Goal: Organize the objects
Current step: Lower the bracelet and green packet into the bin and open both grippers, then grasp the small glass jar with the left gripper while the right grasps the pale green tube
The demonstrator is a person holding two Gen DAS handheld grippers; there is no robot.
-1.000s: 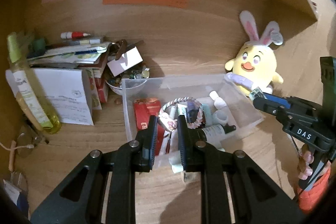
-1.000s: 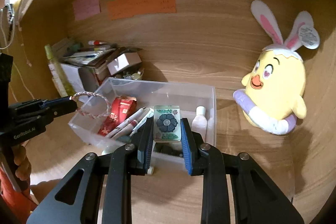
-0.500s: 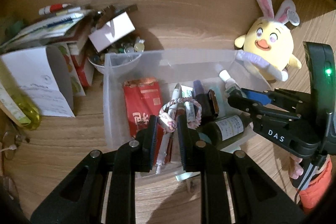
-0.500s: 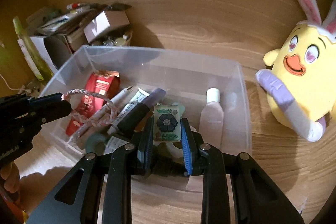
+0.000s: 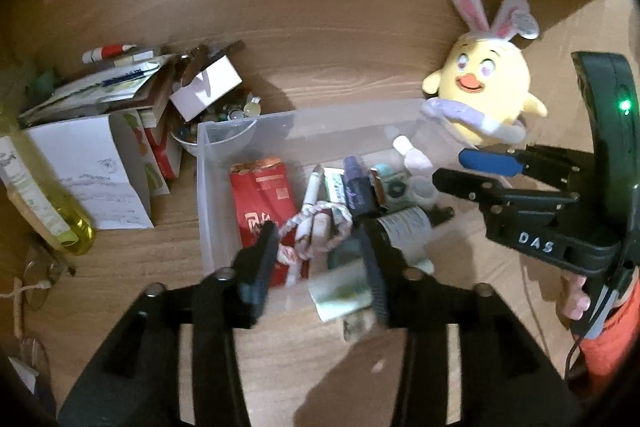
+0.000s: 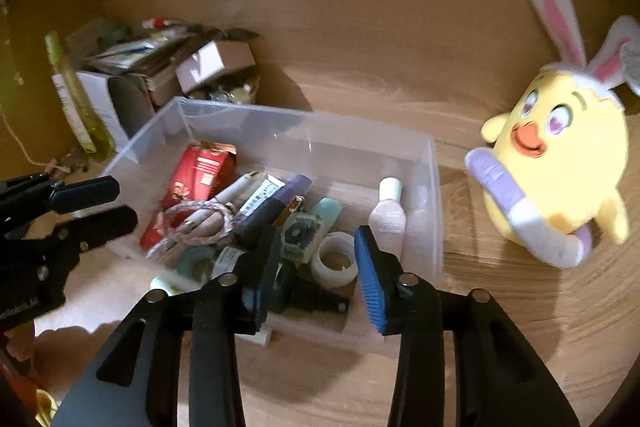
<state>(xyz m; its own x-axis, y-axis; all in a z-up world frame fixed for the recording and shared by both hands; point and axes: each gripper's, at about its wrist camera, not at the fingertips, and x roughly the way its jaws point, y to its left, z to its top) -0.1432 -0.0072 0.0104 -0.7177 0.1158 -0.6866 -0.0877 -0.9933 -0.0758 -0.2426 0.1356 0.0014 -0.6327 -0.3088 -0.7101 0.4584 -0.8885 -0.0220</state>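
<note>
Both my grippers hang over the clear plastic bin [image 6: 434,187] on the bench [image 6: 500,307], jaws opening. My left gripper [image 5: 320,259] lets go of the braided bracelet [image 5: 316,231], which lies on the red packet [image 5: 260,195] and a white pen [image 5: 312,187], free of the pads. My right gripper [image 6: 316,267] has freed the flower-patterned tile [image 6: 298,237] — it sits tilted on the clutter beside the tape roll [image 6: 336,263]. The risk, I think: the bracelet snagging a pad as I lift away, or the tile sliding deeper.
</note>
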